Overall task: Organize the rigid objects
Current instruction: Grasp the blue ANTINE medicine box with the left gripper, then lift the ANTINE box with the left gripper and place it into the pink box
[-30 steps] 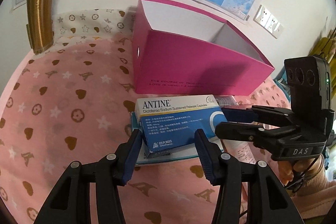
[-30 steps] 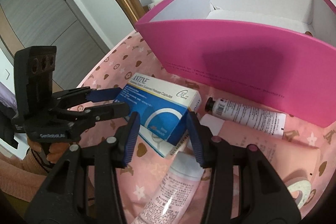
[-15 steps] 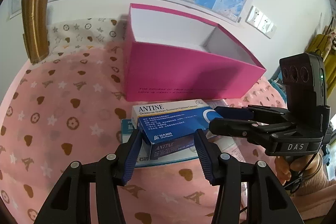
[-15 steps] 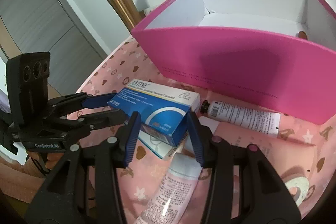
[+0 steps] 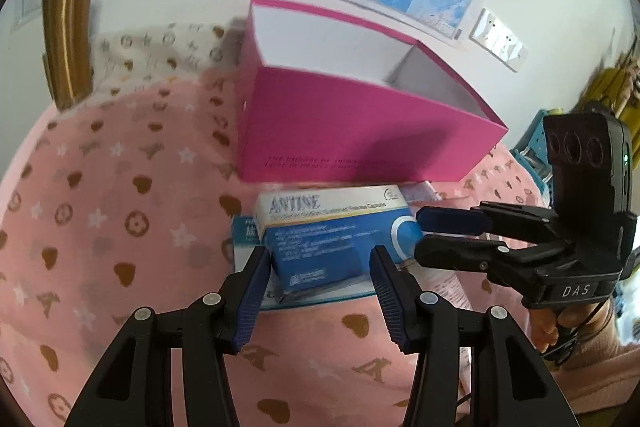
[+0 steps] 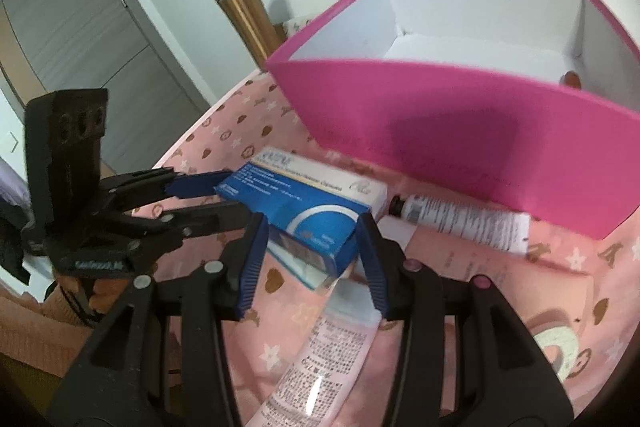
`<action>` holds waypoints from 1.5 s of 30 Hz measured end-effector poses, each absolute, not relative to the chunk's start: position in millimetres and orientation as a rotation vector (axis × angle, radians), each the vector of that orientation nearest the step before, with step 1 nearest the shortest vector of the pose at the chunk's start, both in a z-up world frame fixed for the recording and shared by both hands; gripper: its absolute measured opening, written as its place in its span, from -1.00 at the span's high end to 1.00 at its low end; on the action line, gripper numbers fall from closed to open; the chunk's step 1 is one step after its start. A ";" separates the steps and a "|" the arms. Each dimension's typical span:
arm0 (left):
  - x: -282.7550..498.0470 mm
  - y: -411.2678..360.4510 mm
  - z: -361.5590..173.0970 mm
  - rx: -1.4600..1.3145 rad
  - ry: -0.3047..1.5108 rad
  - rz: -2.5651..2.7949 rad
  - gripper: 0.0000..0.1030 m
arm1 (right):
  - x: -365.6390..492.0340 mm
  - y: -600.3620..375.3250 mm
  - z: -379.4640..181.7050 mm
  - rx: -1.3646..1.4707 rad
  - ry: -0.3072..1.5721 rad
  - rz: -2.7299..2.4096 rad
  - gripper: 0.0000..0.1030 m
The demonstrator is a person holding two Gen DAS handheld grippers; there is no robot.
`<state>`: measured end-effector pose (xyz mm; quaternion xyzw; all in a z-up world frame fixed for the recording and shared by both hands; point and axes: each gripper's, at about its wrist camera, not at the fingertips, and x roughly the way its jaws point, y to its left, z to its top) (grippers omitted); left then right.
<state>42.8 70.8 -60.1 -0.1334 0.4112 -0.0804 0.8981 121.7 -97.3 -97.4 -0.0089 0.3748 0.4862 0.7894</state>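
Note:
A blue and white ANTINE medicine box [image 5: 332,227] [image 6: 304,207] hangs just above a flat white and blue box [image 5: 244,239] on the pink patterned cloth. My left gripper [image 5: 320,267] is shut on its near end, with a blue pad pressed on each long side. From the right, my right gripper [image 6: 310,239] is shut on the other end; in the left wrist view its fingertips [image 5: 420,235] meet the box's right end. An open pink box [image 5: 360,131] [image 6: 460,131] with a white inside stands directly behind.
A white tube with a black cap [image 6: 460,217] lies along the pink box's front wall. A pink tube [image 6: 320,359] lies under my right gripper. A tape roll [image 6: 560,343] sits at the lower right. A gold tumbler [image 5: 70,31] stands at the back left by the wall.
Both grippers keep their grip on the medicine box. The views have shifted a little, so more of the pink box's white inside shows.

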 end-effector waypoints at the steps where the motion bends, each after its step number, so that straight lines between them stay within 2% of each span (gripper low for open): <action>1: 43.0 72.2 -61.6 -0.280 0.855 -0.168 0.00 | 122.4 -96.5 -99.0 -0.017 0.812 1.047 0.06; 16: 41.4 69.9 -56.7 -0.272 0.840 -0.176 0.00 | 132.8 -92.7 -100.8 0.010 0.809 1.020 0.09; 45: 65.3 28.8 41.7 -0.100 0.601 -0.242 -0.04 | 123.5 -147.2 -9.4 0.064 0.537 0.965 0.09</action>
